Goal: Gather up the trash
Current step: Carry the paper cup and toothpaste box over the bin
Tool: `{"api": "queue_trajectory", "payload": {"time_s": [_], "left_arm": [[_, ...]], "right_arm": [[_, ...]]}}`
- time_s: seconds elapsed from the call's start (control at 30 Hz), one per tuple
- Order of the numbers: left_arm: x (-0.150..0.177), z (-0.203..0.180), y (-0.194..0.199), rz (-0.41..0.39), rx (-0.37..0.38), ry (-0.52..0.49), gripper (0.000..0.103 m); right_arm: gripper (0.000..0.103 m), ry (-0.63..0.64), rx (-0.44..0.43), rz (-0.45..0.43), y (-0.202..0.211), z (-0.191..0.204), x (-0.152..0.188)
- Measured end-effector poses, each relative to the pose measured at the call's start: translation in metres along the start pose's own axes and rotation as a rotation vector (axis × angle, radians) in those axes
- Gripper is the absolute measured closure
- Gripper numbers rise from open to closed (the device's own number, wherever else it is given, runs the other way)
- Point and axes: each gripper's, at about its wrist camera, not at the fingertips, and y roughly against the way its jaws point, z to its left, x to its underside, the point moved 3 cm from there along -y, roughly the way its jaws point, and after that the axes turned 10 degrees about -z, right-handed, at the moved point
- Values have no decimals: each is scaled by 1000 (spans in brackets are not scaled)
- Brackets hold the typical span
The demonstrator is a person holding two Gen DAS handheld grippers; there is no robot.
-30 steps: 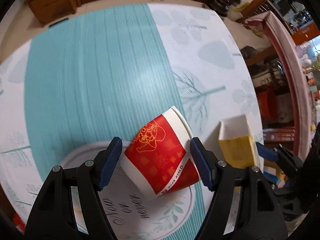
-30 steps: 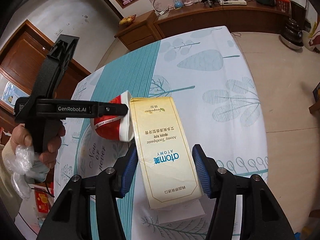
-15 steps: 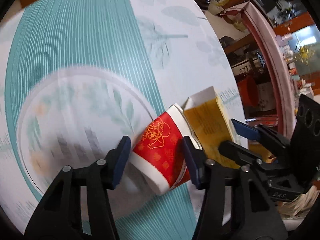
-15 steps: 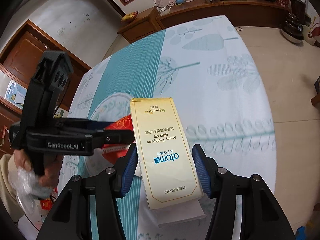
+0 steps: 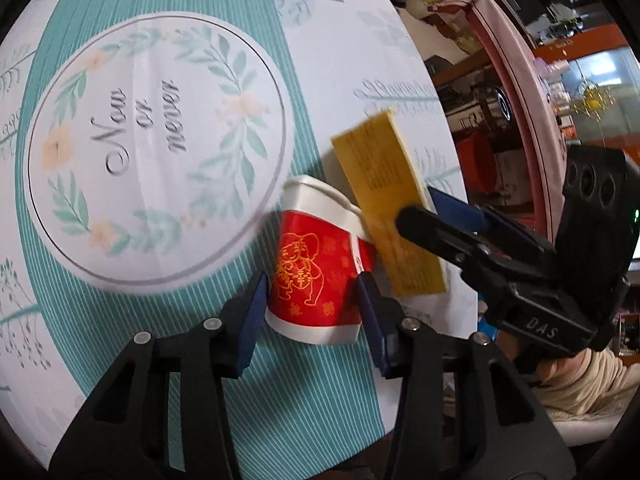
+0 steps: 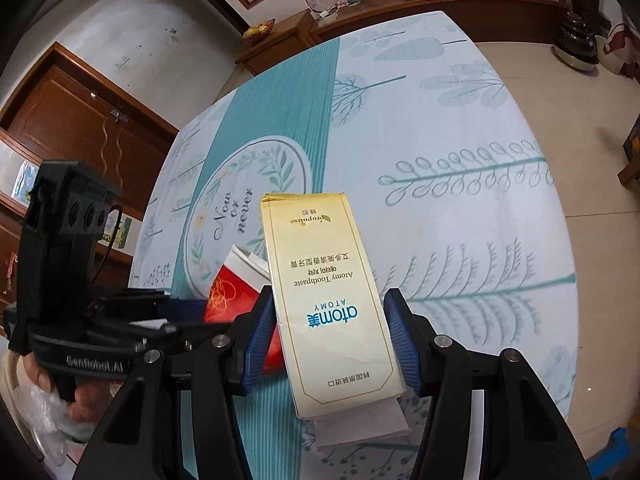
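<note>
My left gripper (image 5: 310, 312) is shut on a red paper cup (image 5: 316, 280) with a white rim and gold print, held above the table. The cup also shows in the right wrist view (image 6: 230, 288), partly hidden behind the box. My right gripper (image 6: 328, 344) is shut on a yellow Atomy toothpaste box (image 6: 328, 300), with both blue pads against its long sides. In the left wrist view the box (image 5: 384, 200) sits just right of the cup, touching its rim, with the right gripper (image 5: 436, 216) clamped on it.
The table (image 6: 460, 128) has a teal and white leaf-print cloth with a round "Now or never" emblem (image 5: 152, 140). Its near edge lies close below both grippers. Wooden cabinets (image 6: 400, 12) stand beyond the far end. My left hand also clutches a clear plastic bag (image 6: 48, 424).
Both grippers have drawn back toward the near table edge with their loads. The left gripper closed tighter on the cup and turned it more upright. The emblem now lies ahead of the cup.
</note>
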Motion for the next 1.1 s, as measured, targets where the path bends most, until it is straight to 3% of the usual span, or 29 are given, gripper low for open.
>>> {"api": "queue_trajectory", "payload": {"time_s": [0.1,0.27,0.53,0.87,1.1], "left_arm": [[13,-12,-1,5,29,-25,71],[19,-24,5,-39,3,-45,82],[60,-29,39,-109,-58,-68,85],[176,-25,134,-196,-85,-143,86],[270,-8,182,-220,-42,-233,86]], "right_arm": [[49,18,-18,11,1,10,8],[50,30,-11,-3,13,20,20],[50,35,-3,-26,43,39,52],[50,-48,52,-129,108,98,136],[50,-135,109,-216,153,159,235]]}}
